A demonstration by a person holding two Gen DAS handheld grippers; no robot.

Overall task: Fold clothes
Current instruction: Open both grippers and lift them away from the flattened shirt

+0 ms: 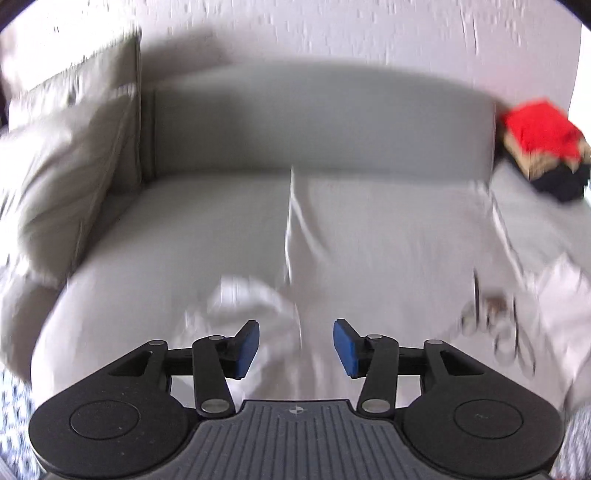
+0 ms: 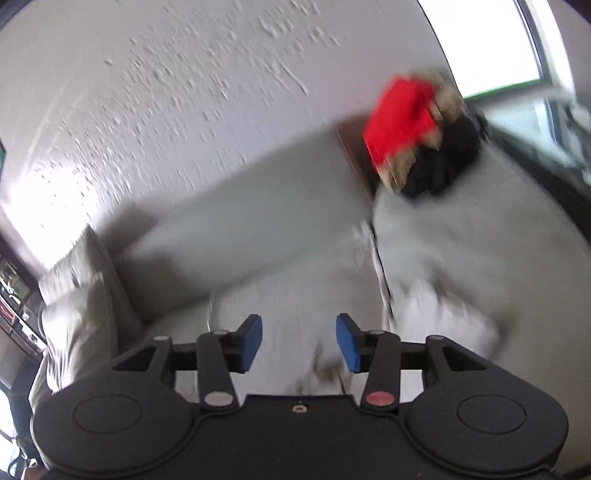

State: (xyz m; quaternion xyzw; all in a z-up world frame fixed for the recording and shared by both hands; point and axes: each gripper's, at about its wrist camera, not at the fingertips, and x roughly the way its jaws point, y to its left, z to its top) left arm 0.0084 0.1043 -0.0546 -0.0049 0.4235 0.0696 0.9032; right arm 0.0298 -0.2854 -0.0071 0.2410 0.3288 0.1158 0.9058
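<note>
Both views are smeared by motion blur, so fine detail is lost. The left claw (image 1: 296,349) hangs above a pale grey sofa (image 1: 221,221) with its blue pads (image 1: 246,349) spread apart and nothing between them: it is released. The right claw (image 2: 299,343) stands the same way, blue pads (image 2: 251,343) parted and gripping nothing.

The task's thing, a white garment (image 1: 369,236), lies spread over the sofa seat, covering the middle and right part of it from the backrest toward the near edge. In the left wrist view a long crease runs down it from far to near, and a bunched white fold (image 1: 251,299) sits on the cloth just beyond the left claw. A dark printed pattern (image 1: 495,325) shows on the garment to the near right, too blurred to read. In the right wrist view the same garment (image 2: 295,288) lies under and ahead of the claw, with a lifted white portion (image 2: 443,321) to the right.

A stack of folded clothes (image 1: 543,147), red on top, then tan, then dark, rests on the sofa at the far right. A grey cushion (image 1: 74,155) leans at the far left. A textured white wall (image 1: 332,33) rises behind the sofa, and a bright window (image 2: 491,44) shows at the upper right of the right wrist view.
</note>
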